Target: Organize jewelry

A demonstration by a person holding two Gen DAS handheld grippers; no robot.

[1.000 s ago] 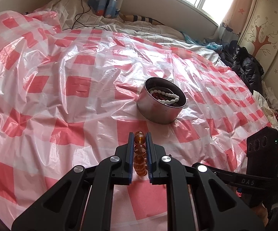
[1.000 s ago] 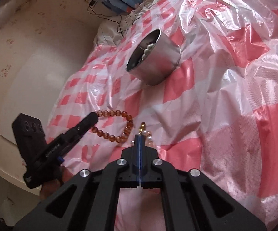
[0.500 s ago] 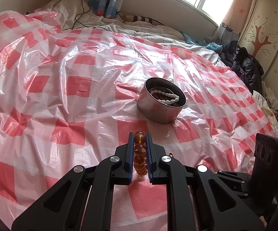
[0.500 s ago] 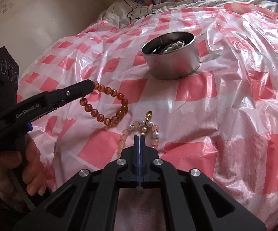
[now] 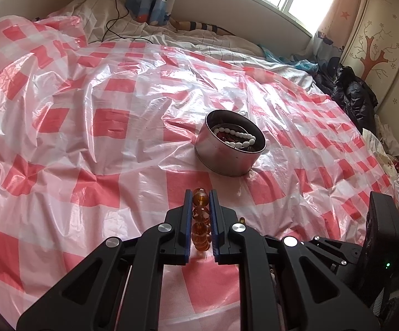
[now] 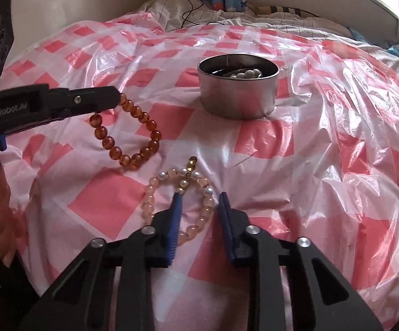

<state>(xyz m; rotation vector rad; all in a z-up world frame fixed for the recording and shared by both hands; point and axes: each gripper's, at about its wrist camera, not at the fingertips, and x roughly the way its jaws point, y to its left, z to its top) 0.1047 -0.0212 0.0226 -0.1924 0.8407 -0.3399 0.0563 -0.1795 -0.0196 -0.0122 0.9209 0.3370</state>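
On slippery checked plastic sheet (image 6: 323, 165), closing right gripper (image 6: 199, 201) around pink bracelet (image 6: 148, 201) squarely, pads not yet pressing, left gripper (image 5: 201, 201) clamping amber bracelet (image 6: 133, 127).

Tin (image 6: 238, 93) on sheet (image 6: 323, 143), beaded bracelet (image 6: 129, 135) left before it, pearl bracelet (image 6: 180, 204) nearest, beads (image 5: 234, 138) in tin

My left gripper (image 5: 201, 212) is matte black plastic: two angled link arms, round silver screws at each pivot, thin blue pads lining the inner faces of its fingers (image 5: 186, 215). My right gripper (image 6: 201, 215) is the same build, with black links, silver screws and ribbed blue pads. White "GenRobot.AI" lettering runs along the left one's side, and a small green light glows on the right one's black housing.
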